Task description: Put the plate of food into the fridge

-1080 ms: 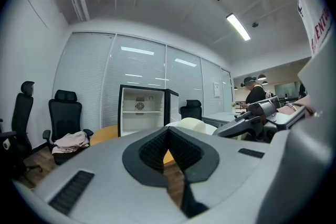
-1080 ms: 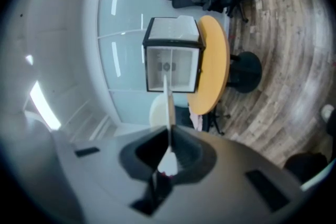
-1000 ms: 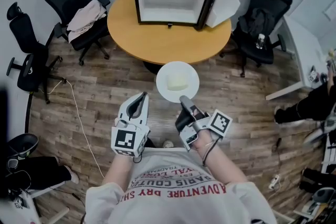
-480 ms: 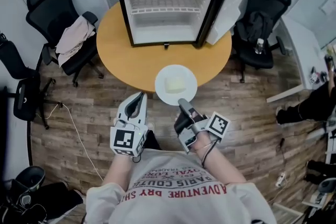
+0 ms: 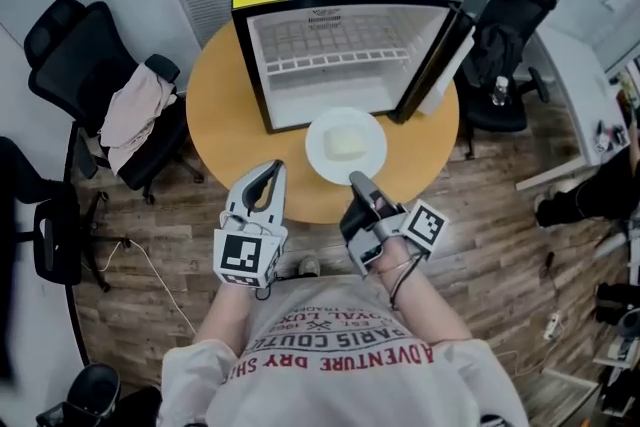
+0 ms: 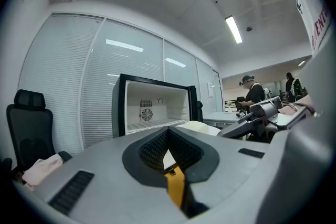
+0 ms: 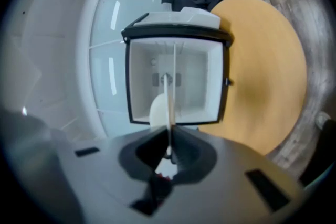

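Observation:
A white plate (image 5: 318,151) carrying a pale block of food (image 5: 347,143) hangs level over the round wooden table (image 5: 222,147), just in front of the open black mini fridge (image 5: 340,65). My right gripper (image 5: 355,181) is shut on the plate's near rim. In the right gripper view the plate (image 7: 170,93) shows edge-on between the jaws, with the food (image 7: 157,110) on its left and the fridge's white inside (image 7: 194,78) straight ahead. My left gripper (image 5: 270,171) hovers at the table's near edge, shut and holding nothing. From the left gripper view the fridge (image 6: 152,107) is ahead.
The fridge door (image 5: 452,47) stands swung open to the right. A black chair with a cloth draped on it (image 5: 130,110) is left of the table. Another black chair (image 5: 505,25) with a bottle stands at the right. A wire shelf (image 5: 330,60) crosses the fridge interior.
Both grippers and the plate have moved forward, from over the wooden floor to over the table and close to the fridge opening. The grip on the plate is unchanged.

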{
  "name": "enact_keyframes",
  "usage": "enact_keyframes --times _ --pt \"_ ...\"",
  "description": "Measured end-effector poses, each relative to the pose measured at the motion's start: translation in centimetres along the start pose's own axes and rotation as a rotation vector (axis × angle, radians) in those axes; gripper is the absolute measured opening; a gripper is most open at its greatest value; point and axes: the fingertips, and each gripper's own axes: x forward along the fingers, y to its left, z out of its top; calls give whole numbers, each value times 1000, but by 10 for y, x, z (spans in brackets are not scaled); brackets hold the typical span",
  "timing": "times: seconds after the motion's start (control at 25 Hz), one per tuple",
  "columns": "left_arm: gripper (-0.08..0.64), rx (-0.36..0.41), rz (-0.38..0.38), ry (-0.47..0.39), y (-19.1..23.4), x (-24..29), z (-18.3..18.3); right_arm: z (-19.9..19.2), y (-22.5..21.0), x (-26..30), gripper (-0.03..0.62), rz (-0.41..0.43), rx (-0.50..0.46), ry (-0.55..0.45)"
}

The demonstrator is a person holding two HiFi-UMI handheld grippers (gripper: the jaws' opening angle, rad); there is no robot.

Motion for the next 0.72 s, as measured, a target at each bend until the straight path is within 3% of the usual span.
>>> enact_keyframes --times 0.44,0.72 --pt "26 -34 16 33 46 32 -22 13 4 70 38 -8 4 8" --pt "26 -25 92 37 70 56 -19 32 11 111 39 -5 -10 76"
